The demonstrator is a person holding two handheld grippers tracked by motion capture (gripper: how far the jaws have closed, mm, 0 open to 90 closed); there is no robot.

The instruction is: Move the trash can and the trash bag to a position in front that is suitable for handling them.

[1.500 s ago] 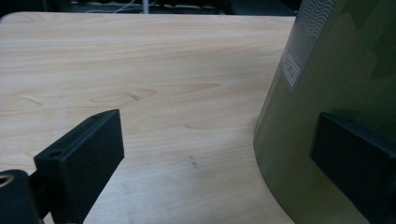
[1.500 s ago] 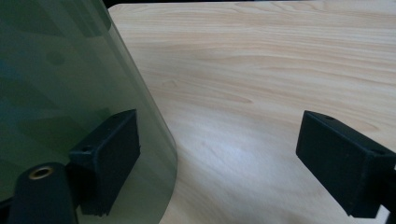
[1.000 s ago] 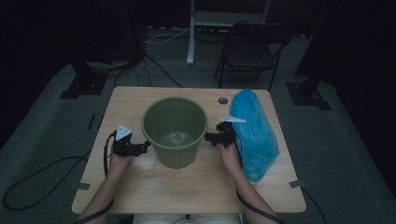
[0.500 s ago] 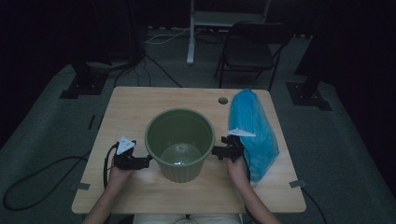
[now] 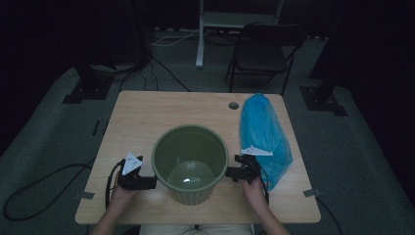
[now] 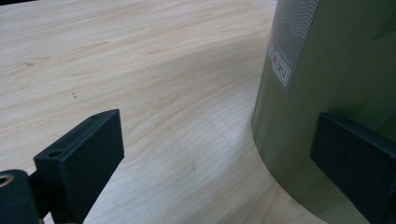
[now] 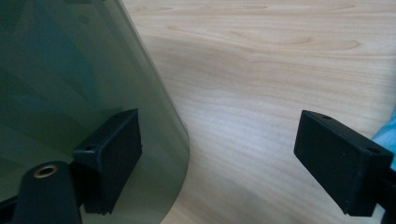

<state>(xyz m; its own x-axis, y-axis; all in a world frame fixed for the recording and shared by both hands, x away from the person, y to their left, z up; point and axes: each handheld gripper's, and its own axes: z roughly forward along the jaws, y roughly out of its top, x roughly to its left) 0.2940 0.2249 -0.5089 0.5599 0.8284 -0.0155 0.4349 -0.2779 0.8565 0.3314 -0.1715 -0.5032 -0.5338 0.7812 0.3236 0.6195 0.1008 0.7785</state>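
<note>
Bucket: we see the green bucket [image 5: 190,164] upright at lower centre of the high view, standing on the wooden surface [image 5: 147,117] near its front edge.
High view alone: we get the bucket's open mouth and pale glossy bottom, a blue plastic bag [image 5: 264,134] lying at right of centre, a cable hole [image 5: 234,105] in the surface, and a black chair [image 5: 266,51] at top on the floor.
Left gripper view alone: we read a grey label [image 6: 292,39] with wavy lines on the bucket's wall at upper right.
Right gripper view alone: we see a sliver of blue at the right edge, just beside the far jaw.
Left hand-held gripper [image 5: 147,182]: at lower left of the bucket in the high view; in its own view the jaws stand wide apart, gripping nothing, one jaw against or just in front of the bucket's wall, the other over bare wood.
Right hand-held gripper [image 5: 230,173]: at the bucket's right side, between bucket and bag; jaws wide apart, clasping nothing, one jaw in front of the bucket's wall; whether it touches, we cannot tell.
</note>
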